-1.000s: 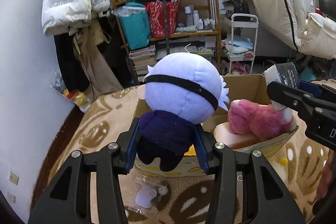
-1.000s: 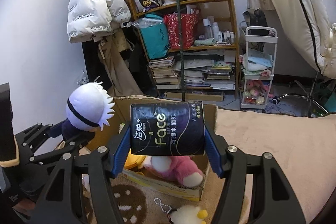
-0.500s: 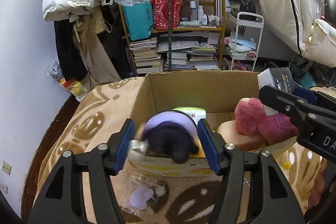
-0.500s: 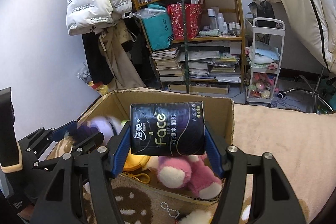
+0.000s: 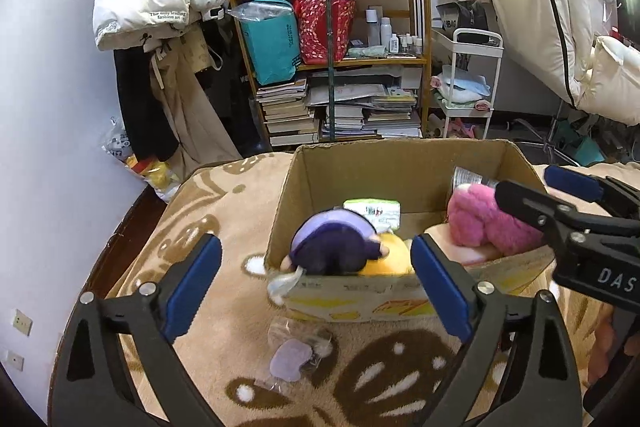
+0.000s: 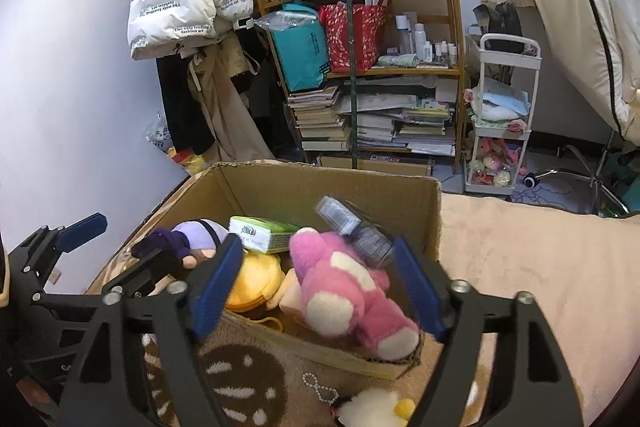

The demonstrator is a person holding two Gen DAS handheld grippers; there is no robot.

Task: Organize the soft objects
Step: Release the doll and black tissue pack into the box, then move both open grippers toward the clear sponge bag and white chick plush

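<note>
Both the left gripper [image 5: 316,281] and right gripper [image 6: 316,285] gape apart, holding nothing. Released since a second ago, the doll [image 5: 334,245] lies head-down in the cardboard box [image 5: 380,171], legs toward the camera. Behind the pink plush [image 6: 344,287], the blurred dark tissue pack [image 6: 354,231] tilts, long axis slanting down-right.

A brown corrugated cardboard box [image 6: 424,211] with matt, rough-cut edges sits on a fuzzy tan patterned blanket [image 5: 224,211]. Inside lie a fluffy pink plush toy [image 6: 344,287], a smooth-cloth purple doll [image 5: 336,247] and a glossy dark plastic-wrapped tissue pack [image 6: 354,231]. Both grippers are matt black plastic with ribbed blue pads [image 5: 438,283]
</note>
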